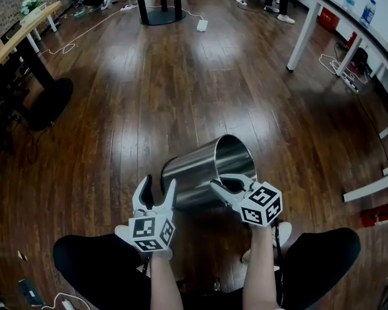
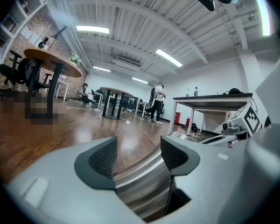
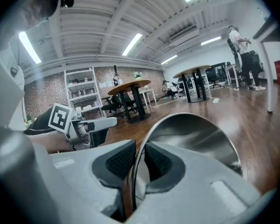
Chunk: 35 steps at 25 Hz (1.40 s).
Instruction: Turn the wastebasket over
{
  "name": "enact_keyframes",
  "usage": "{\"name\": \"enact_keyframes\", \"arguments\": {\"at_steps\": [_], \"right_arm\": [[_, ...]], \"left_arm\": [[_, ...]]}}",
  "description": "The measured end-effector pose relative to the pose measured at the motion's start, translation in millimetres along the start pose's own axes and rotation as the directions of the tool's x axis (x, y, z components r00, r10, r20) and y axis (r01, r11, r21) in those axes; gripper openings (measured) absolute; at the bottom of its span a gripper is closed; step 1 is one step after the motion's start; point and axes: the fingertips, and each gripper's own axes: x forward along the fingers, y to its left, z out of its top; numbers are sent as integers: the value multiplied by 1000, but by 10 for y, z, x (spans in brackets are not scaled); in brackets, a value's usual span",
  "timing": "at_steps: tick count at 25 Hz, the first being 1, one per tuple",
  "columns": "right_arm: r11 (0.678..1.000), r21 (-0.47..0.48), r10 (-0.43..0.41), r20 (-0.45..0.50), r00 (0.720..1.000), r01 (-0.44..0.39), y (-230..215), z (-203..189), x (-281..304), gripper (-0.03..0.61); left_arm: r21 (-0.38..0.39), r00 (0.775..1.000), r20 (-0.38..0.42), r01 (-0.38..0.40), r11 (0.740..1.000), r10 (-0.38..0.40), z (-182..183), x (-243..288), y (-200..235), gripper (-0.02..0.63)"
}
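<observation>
We read this as the middle of the turn. The wastebasket (image 1: pixel 207 166) sits at lower centre of the head view, on the wooden floor (image 1: pixel 181 76) just in front of the person's knees, and it is tipped onto its side, neither upright nor inverted.

The right claw (image 1: pixel 225 186) is clamped on the thin rim. In the right gripper view the metal edge runs straight between the closed pads of the claw (image 3: pixel 137 164), and the polished inside of the wastebasket (image 3: pixel 196 134) curves away to the right of it.

The left claw (image 1: pixel 158 189) stands with its jaws apart at the narrower end. In the left gripper view the claw (image 2: pixel 137 157) frames the curved steel wall (image 2: pixel 140 185) between its pads without pinching it.

The long axis runs from lower left to upper right in the head view, close to level. The wider mouth end points to the upper right (away from the person) and the narrower base end to the lower left.

Next, we judge, the rim hold has to carry the mouth on round and down to the floor while the left claw steadies or lifts the base. The slick round wall could roll or slip.
</observation>
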Motion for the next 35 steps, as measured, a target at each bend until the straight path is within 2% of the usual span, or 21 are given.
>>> {"name": "enact_keyframes", "arguments": {"at_steps": [4,7,9,12,14,16,21,22,23,24,26,27,29,31,32,33,35], "right_arm": [[997,63,30,110,993,-37,-155,-77,-265,48],[981,162,69,202,977,-103,-210,-156,-390,37],[973,206,53,251,966,-107,-317,-207,-538,35],[955,295,-57,322,945,-43,-660,-358,-854,40],[910,413,-195,353,915,35,-963,-513,-1078,43],[853,514,-310,358,881,92,-1210,-717,-1271,55],[687,715,-461,287,840,133,-1552,-1400,-1543,100],[665,734,-481,283,830,136,-1575,-1492,-1579,114],[660,739,-488,290,823,131,-1568,-1535,-1595,110],[672,729,-485,301,821,129,-1541,-1537,-1597,106],[699,700,-471,302,829,142,-1476,-1503,-1585,114],[699,699,-467,286,837,152,-1451,-1498,-1576,115],[685,705,-463,223,858,187,-1427,-1510,-1558,121],[653,717,-481,143,865,244,-1418,-1539,-1562,130],[624,722,-518,97,850,298,-1420,-1563,-1602,155],[582,724,-578,48,814,371,-1428,-1590,-1682,231],[478,726,-704,-21,710,495,-1419,-1611,-1895,249]], "left_arm": [[6,1000,-6,10,1000,-10,-15,28,-43,310],[7,1000,-9,11,1000,-11,-21,41,-46,310],[4,1000,-10,11,1000,-11,-18,48,-57,310],[6,1000,-9,22,1000,-22,-17,60,-114,310],[7,999,-11,31,999,-31,-26,68,-153,310],[9,999,-15,41,999,-41,-42,77,-185,310],[12,998,-24,60,998,-60,-119,85,-279,310],[13,998,-28,64,998,-64,-150,83,-312,310],[16,997,-33,70,997,-70,-187,81,-351,310],[19,996,-42,77,997,-76,-227,81,-393,310],[30,994,-67,89,996,-87,-310,82,-470,310],[35,992,-79,97,995,-94,-348,87,-505,310],[44,989,-95,116,992,-112,-400,119,-578,310],[57,985,-111,140,989,-133,-441,178,-653,310],[64,981,-128,153,986,-144,-480,219,-687,310],[71,976,-153,168,983,-156,-534,271,-720,310],[84,962,-207,196,977,-176,-662,410,-769,310]]}}
